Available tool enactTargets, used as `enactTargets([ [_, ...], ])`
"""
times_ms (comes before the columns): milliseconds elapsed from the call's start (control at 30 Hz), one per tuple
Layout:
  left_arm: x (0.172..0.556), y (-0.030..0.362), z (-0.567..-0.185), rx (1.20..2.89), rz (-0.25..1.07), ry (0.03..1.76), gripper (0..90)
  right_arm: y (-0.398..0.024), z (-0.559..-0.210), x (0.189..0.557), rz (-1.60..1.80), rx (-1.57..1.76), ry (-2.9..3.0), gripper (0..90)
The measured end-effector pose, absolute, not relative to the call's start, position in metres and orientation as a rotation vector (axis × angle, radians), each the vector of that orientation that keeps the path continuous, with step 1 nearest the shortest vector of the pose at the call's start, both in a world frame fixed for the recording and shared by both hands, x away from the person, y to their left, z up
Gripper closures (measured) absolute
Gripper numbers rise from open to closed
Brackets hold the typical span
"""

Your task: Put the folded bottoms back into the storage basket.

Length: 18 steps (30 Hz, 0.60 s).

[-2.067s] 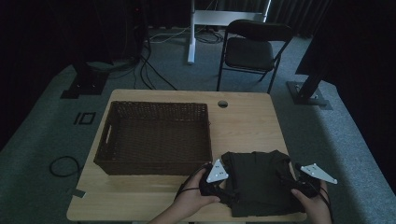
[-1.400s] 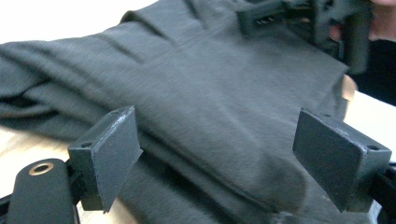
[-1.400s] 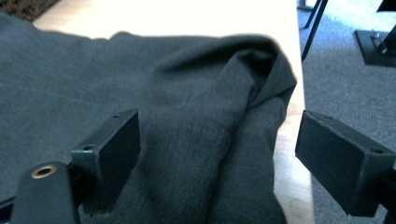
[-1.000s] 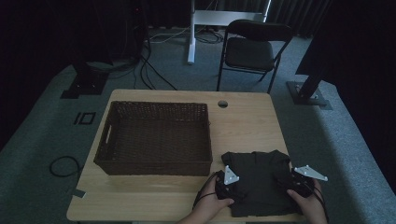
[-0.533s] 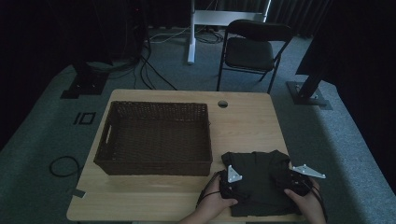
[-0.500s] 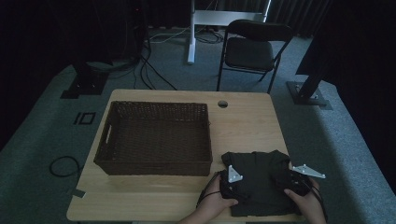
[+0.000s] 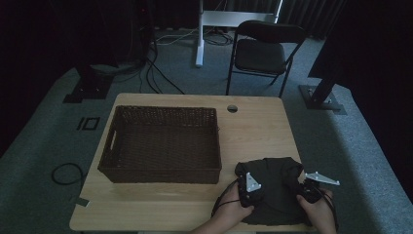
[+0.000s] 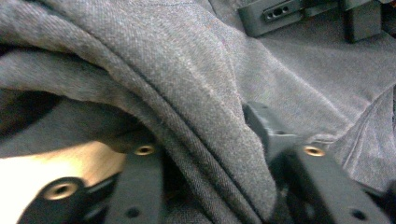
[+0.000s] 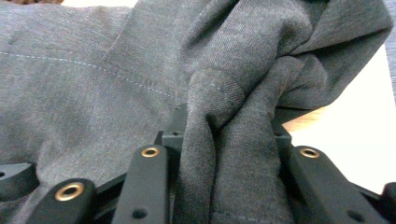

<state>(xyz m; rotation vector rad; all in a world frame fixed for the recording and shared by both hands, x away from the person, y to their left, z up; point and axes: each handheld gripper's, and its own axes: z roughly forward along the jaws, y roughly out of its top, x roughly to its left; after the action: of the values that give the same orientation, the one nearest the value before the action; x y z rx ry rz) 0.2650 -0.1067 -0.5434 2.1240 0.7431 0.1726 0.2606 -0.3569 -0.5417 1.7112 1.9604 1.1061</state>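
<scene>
A dark grey garment (image 7: 275,197) lies bunched at the table's front right corner. My left gripper (image 7: 247,189) holds its left side. In the left gripper view a thick fold of the cloth (image 8: 210,84) runs between the two jaws of the left gripper (image 8: 205,154), which is shut on it. At the garment's right side is my right gripper (image 7: 311,189). The right gripper view has a gathered ridge of the cloth (image 9: 233,93) pinched between the jaws of the right gripper (image 9: 224,140). The far gripper (image 8: 299,14) rests on the cloth at the top of the left gripper view.
A large dark wicker basket (image 7: 163,173) with nothing in it takes up the left half of the wooden table (image 7: 253,131). A cable hole (image 7: 232,108) sits near the far edge. A folding chair (image 7: 265,51) stands on the carpet behind the table.
Both grippers have drawn closer together over the garment. The cloth, flat and wider before, is now gathered into folds between them.
</scene>
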Motion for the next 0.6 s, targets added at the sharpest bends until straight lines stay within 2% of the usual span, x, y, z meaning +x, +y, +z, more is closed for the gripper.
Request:
enactTargets([
  [133,0.268,-0.105,-0.538,2.131,0.158,0.76,70.8,-0.353,-0.537,0.258,1.094,1.718,1.937,66.2],
  [600,0.271,-0.1,-0.504,2.13,0.128,0.721,75.4,-0.356,-0.502,0.251,1.213,1.731,1.906,68.2],
])
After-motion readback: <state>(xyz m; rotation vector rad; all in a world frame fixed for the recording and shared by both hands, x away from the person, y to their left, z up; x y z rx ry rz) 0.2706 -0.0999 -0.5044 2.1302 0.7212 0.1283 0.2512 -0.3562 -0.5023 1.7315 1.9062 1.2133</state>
